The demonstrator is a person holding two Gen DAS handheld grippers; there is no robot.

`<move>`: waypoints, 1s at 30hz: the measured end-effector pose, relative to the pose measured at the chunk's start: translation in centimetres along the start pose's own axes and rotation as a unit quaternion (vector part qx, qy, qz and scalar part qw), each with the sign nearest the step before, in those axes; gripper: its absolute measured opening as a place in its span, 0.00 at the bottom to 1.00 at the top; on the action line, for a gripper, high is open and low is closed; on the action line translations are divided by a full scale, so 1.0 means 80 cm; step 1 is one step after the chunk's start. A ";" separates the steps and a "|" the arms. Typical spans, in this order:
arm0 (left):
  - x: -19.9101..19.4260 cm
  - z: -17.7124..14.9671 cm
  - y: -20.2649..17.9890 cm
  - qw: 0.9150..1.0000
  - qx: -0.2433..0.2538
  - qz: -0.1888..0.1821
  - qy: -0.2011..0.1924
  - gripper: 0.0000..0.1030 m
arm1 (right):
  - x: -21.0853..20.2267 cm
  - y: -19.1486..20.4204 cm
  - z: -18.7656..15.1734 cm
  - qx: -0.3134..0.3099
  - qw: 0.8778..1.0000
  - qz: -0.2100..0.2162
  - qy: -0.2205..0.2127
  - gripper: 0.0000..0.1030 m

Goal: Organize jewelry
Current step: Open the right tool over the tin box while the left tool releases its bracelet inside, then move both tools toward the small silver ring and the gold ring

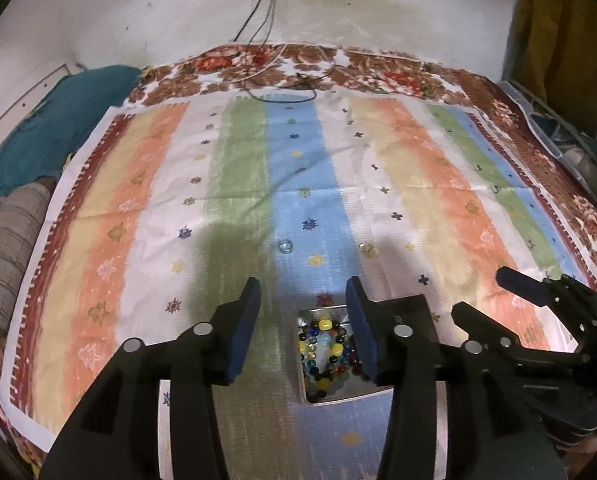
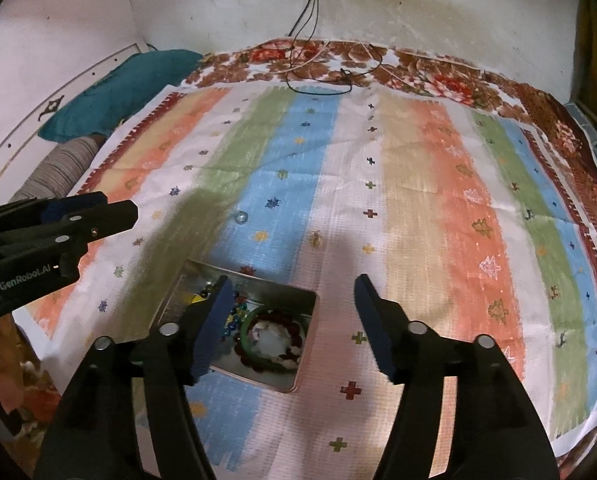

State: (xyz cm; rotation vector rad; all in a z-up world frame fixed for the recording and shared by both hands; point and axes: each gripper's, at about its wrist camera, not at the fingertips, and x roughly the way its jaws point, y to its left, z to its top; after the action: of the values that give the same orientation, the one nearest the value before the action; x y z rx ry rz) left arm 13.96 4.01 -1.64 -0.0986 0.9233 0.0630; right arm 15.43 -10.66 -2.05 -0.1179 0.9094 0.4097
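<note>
Left gripper (image 1: 304, 320): jaws apart, empty, above metal tray (image 2: 258, 280) near the front edge of striped cloth (image 1: 418, 168). Right gripper (image 2: 294, 320): jaws wide apart, empty, beside the tray. Tray contents: multicoloured bead strand (image 1: 326, 344), green bangle (image 2: 258, 316) ringing dark red bead bracelet (image 2: 294, 332). Clear loose bead (image 1: 286, 245) and second bead (image 1: 367, 249) on the cloth, beyond the tray toward the middle.

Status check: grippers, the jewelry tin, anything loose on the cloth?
Left gripper open, empty; right gripper open, empty. Metal tin holds beads and bracelets. Two stray beads on striped cloth: clear one, amber one, beyond the tin.
</note>
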 end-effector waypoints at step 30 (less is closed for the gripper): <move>0.110 0.043 0.034 0.995 -0.068 0.009 0.070 0.83 | 0.080 -0.025 0.040 0.010 0.998 -0.010 0.062 0.81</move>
State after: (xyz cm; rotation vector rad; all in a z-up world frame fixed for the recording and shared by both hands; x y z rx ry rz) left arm 21.71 7.21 -6.73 -0.2230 1.0601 0.1380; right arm 22.04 -9.72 -5.25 -0.1346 1.0336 0.3769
